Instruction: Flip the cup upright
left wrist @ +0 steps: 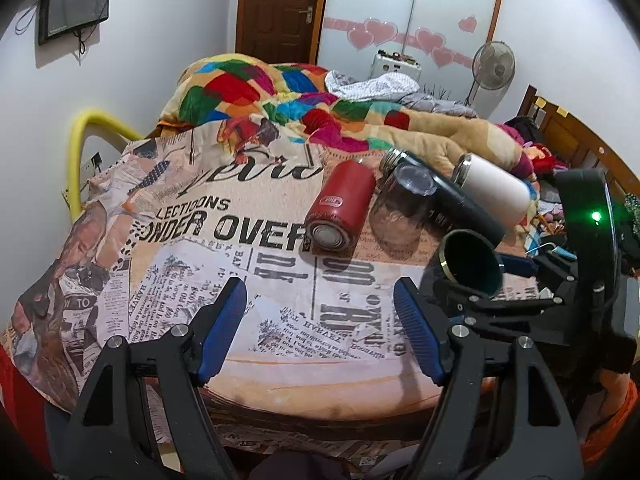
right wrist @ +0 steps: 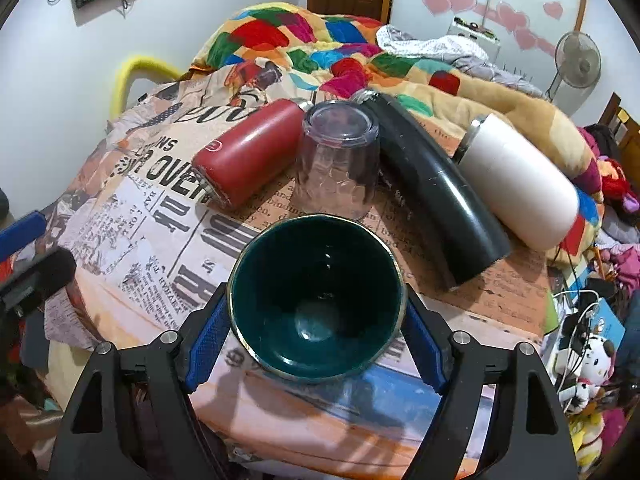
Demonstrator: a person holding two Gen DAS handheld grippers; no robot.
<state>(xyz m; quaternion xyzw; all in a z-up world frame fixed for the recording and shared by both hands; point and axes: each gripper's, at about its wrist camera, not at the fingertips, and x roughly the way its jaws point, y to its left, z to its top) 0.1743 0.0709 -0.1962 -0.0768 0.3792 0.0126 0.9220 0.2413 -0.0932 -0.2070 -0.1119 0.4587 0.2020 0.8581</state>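
A dark green cup (right wrist: 316, 300) with a gold rim is held between the blue pads of my right gripper (right wrist: 316, 320), its mouth tilted toward the camera, above the newspaper-print cloth (right wrist: 160, 248). In the left wrist view the same cup (left wrist: 472, 264) shows at right, held in the right gripper. My left gripper (left wrist: 320, 312) is open and empty over the cloth. A clear glass (right wrist: 340, 160) stands upside down behind the cup; it also shows in the left wrist view (left wrist: 400, 212).
A red flask (right wrist: 248, 152), a black flask (right wrist: 436, 196) and a white flask (right wrist: 520, 184) lie on their sides around the glass. A colourful blanket (right wrist: 320, 44) is heaped behind. Cables and soft toys (right wrist: 588, 360) sit off the right edge.
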